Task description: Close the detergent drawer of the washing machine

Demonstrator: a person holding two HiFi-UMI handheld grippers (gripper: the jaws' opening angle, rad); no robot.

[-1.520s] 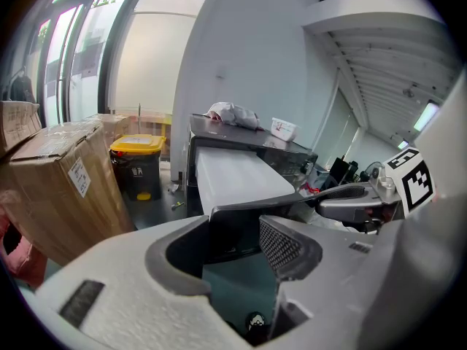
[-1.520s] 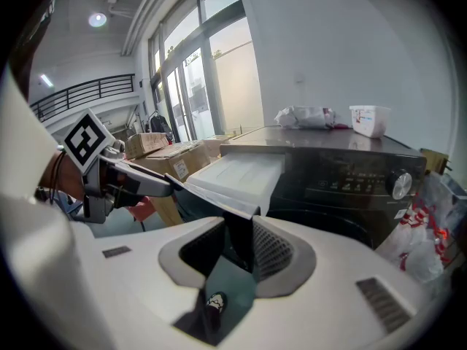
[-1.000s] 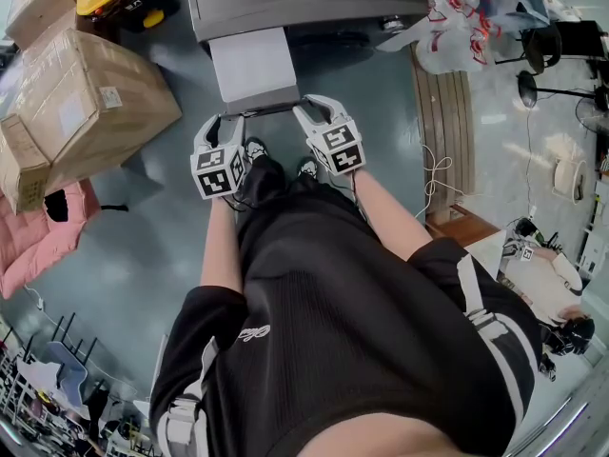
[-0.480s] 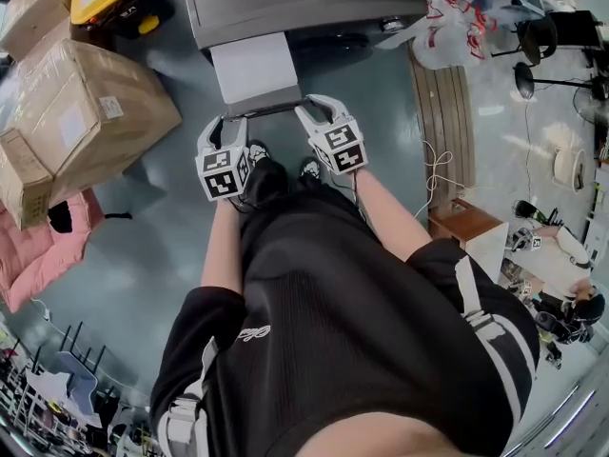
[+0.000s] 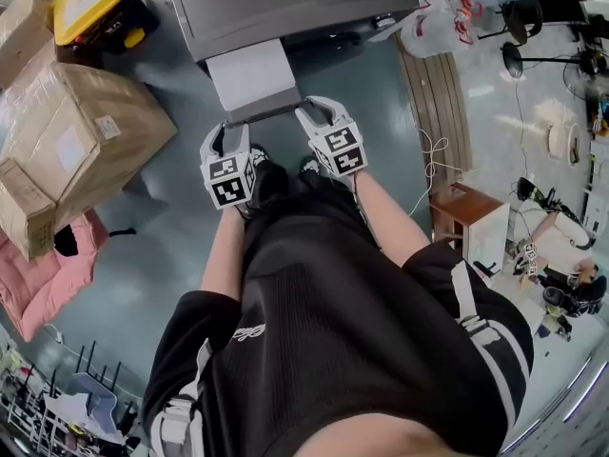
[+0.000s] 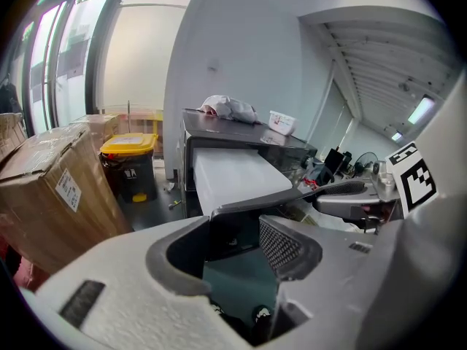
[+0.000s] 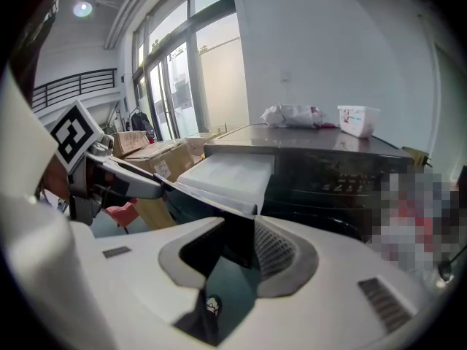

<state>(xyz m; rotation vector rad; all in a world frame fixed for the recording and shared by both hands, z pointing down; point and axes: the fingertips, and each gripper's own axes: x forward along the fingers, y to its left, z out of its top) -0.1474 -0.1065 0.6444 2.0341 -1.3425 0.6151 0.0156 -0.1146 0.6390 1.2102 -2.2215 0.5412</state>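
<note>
The grey washing machine (image 5: 285, 3) stands at the top of the head view. Its white detergent drawer (image 5: 252, 74) is pulled far out towards me and ends in a dark front panel (image 5: 265, 112). My left gripper (image 5: 228, 129) is at the panel's left end and my right gripper (image 5: 314, 112) at its right end. In the left gripper view the jaws (image 6: 233, 243) stand apart with the panel's end (image 6: 241, 221) at their tips. The right gripper (image 7: 230, 246) looks the same, open around the panel's corner (image 7: 237, 221). Floor shows through both gaps.
Taped cardboard boxes (image 5: 86, 131) and a yellow-lidded black bin (image 5: 90, 3) crowd the left of the machine, with a pink cloth (image 5: 38, 274) below them. Wooden boards (image 5: 442, 93) and a small cabinet (image 5: 466, 217) lie to the right. A crumpled cloth (image 7: 292, 114) and white tub (image 7: 357, 119) rest on the machine.
Both grippers stay at the drawer's front panel and the drawer stands out as far as before. Only the head view has drifted a little.
</note>
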